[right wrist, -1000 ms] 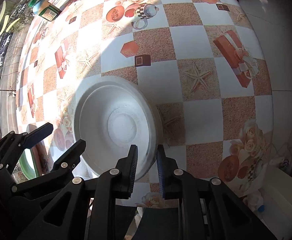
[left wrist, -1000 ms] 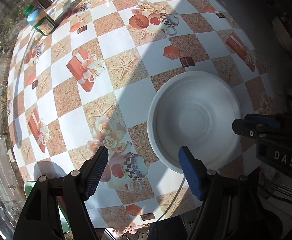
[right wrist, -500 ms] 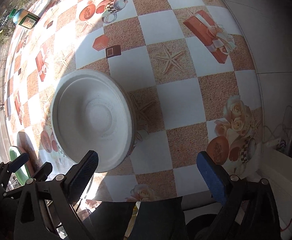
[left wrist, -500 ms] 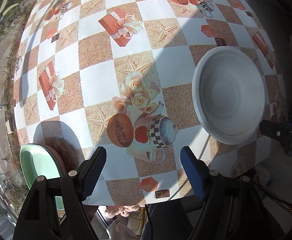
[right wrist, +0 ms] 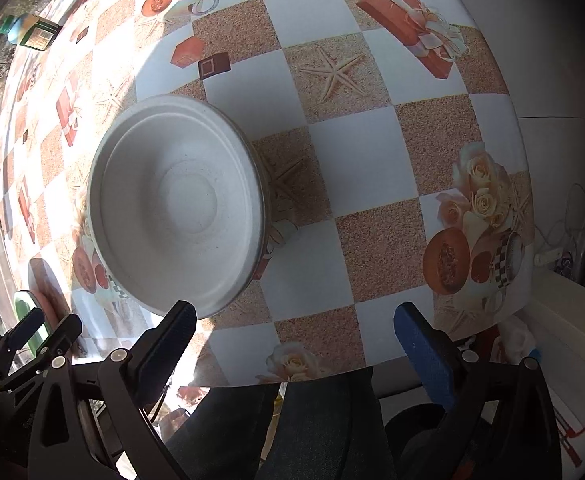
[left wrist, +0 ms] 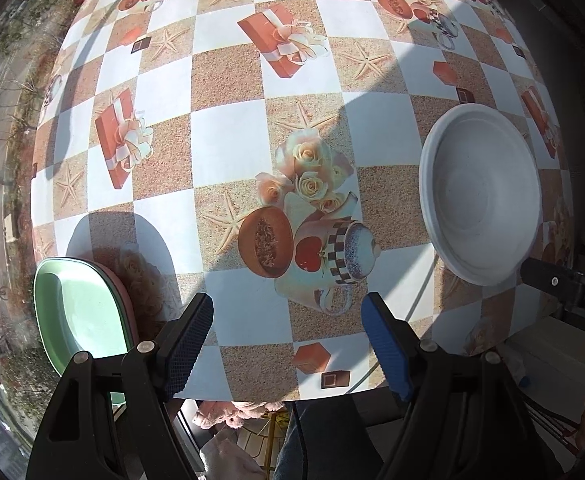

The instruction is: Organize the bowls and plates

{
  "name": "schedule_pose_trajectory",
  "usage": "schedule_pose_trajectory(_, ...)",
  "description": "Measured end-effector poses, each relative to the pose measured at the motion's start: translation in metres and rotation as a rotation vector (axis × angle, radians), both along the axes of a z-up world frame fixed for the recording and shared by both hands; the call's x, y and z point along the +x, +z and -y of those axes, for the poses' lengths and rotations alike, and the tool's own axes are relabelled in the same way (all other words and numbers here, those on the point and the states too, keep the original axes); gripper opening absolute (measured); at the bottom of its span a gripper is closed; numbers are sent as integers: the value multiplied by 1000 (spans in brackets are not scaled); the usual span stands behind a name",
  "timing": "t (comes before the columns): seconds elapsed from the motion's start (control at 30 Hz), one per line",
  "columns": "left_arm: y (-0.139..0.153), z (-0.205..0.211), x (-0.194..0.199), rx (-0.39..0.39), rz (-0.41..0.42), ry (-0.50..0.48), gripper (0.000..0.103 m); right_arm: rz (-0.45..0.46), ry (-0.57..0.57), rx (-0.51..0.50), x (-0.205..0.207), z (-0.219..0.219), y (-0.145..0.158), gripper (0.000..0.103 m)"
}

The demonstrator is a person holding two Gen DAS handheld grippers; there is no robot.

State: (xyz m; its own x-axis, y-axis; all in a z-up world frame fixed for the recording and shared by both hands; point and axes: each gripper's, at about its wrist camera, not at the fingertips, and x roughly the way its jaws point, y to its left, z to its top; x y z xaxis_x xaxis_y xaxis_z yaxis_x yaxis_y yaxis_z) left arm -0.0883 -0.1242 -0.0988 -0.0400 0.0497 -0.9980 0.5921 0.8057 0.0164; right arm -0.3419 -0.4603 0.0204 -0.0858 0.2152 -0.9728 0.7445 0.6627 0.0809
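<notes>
I read this as the gap between placements: the white bowl sits alone on the patterned tablecloth, and my right gripper hangs above its near rim, jaws spread, holding nothing. My left gripper is likewise released and empty, just beside the green plate stacked on a pink one at the table edge. Next move, I judge: close on that green rim squarely.

- The tablecloth was checked white and sandy tan (printed with starfish, roses, red gift boxes).
- The bowl was plain white.
- The plate was mint green, over a pink one.
</notes>
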Motion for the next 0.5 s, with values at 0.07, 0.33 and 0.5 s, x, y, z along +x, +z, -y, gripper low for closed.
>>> schedule_pose_trajectory(0.07,-1,-2,0,-1,2,4,80,-6,2,-1,1,-2,-1,100)
schedule_pose_trajectory(0.33,-1,-2,1,-4,9,1,80,-6,29,-11,10,-7,2,100)
schedule_pose_trajectory(0.5,2,3,2,-6,9,2,80,-12,27,-15,13,-8,2,100)
